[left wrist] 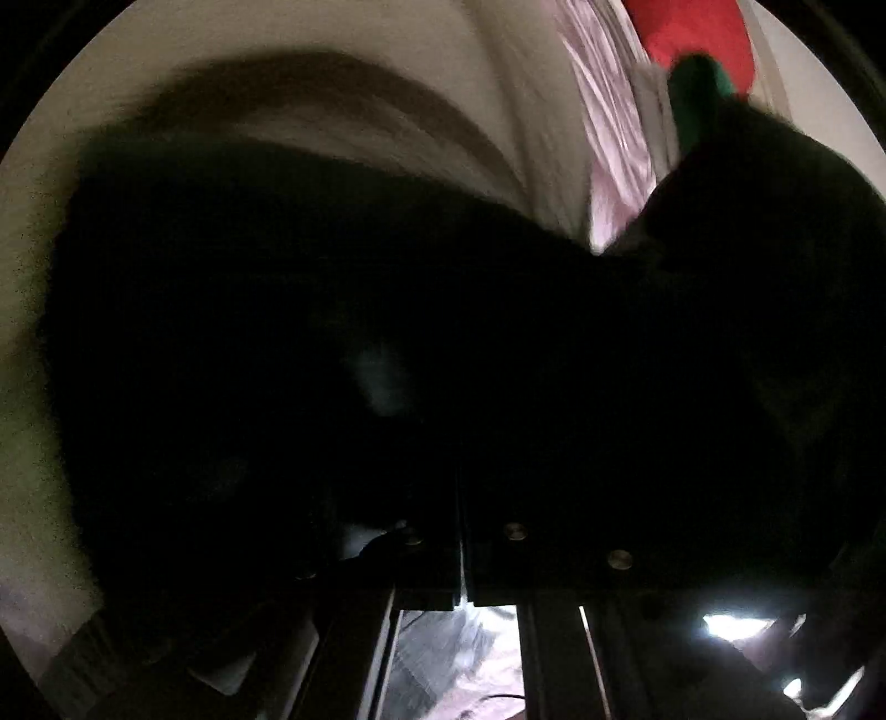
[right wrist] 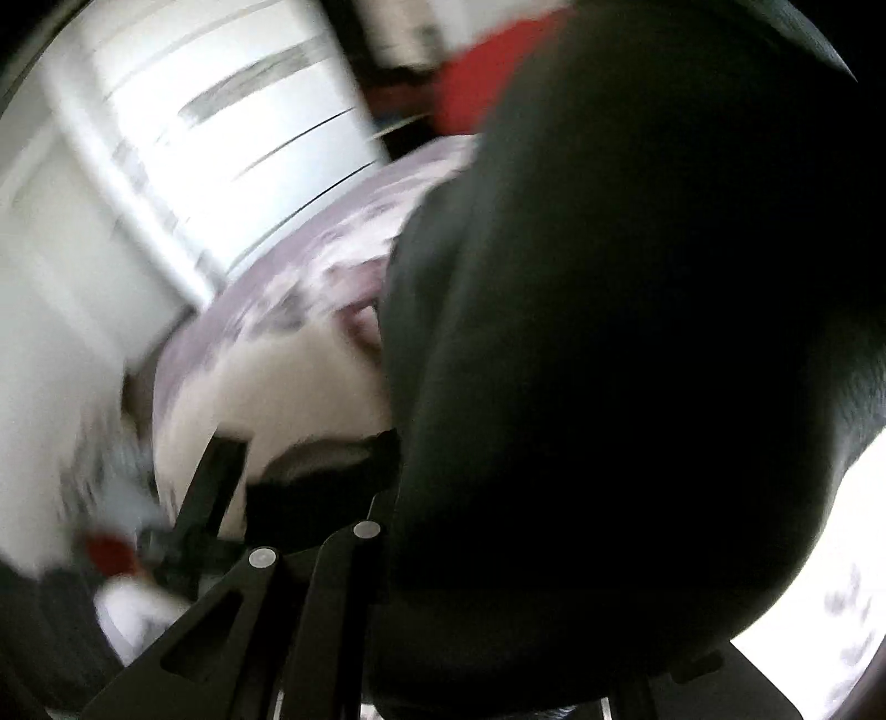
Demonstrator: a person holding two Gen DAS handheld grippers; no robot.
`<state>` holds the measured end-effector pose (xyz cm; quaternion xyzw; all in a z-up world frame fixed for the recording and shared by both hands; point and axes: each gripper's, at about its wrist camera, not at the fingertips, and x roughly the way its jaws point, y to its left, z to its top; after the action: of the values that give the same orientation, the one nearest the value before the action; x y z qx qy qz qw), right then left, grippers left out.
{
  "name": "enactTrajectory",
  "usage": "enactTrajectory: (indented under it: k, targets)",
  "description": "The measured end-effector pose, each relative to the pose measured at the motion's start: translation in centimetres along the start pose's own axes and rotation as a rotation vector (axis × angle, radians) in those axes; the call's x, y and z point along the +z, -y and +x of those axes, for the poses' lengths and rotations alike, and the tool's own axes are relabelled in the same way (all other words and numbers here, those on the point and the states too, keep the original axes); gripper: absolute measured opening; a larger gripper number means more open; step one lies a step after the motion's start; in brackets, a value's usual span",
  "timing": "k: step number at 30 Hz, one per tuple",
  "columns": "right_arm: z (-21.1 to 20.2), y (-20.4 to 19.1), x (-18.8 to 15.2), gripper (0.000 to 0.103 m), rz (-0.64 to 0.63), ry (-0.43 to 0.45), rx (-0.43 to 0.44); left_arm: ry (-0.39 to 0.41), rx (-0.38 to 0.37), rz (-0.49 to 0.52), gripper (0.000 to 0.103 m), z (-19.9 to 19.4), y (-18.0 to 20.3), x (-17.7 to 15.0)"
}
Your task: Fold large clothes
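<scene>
A large black garment fills most of the left wrist view and drapes over my left gripper. Only the gripper's base with its screws shows; its fingertips are lost in the dark cloth, and the jaws are shut with the cloth bunched at them. In the right wrist view the same black garment hangs in a thick fold over the right half. My right gripper sits at the lower left, its black fingers close together, with a dark strip of cloth pinched between them. The picture is badly motion-blurred.
A purple-and-white patterned bedspread lies below the garment and also shows as a strip of bedspread. White furniture with drawers stands at the upper left. A red item with a green part lies beyond the bed.
</scene>
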<state>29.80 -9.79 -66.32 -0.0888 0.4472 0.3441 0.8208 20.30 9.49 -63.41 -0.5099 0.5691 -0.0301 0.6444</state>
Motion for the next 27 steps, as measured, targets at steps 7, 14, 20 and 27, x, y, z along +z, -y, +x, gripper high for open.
enactTrajectory:
  k: [7,14,20,27]
  targets:
    - [5.2,-14.4,-6.9,0.015,-0.455,-0.148,-0.005,0.234,-0.085,-0.242,0.004,-13.9,-10.1,-4.4]
    - [7.1,-20.8,-14.2,0.054,-0.757,-0.267,-0.064,0.32,-0.051,-0.25,0.072,-19.4,-12.1,-5.5]
    - [4.8,-20.5,-11.3,0.057,-0.701,-0.373,-0.07,0.233,-0.152,-0.101,0.074,-18.7,-8.4,-3.9]
    - [-1.0,-17.1,-12.1,0.095,-0.631,-0.467,0.08,0.078,-0.013,0.07,0.073,-13.4,-4.1,-3.2]
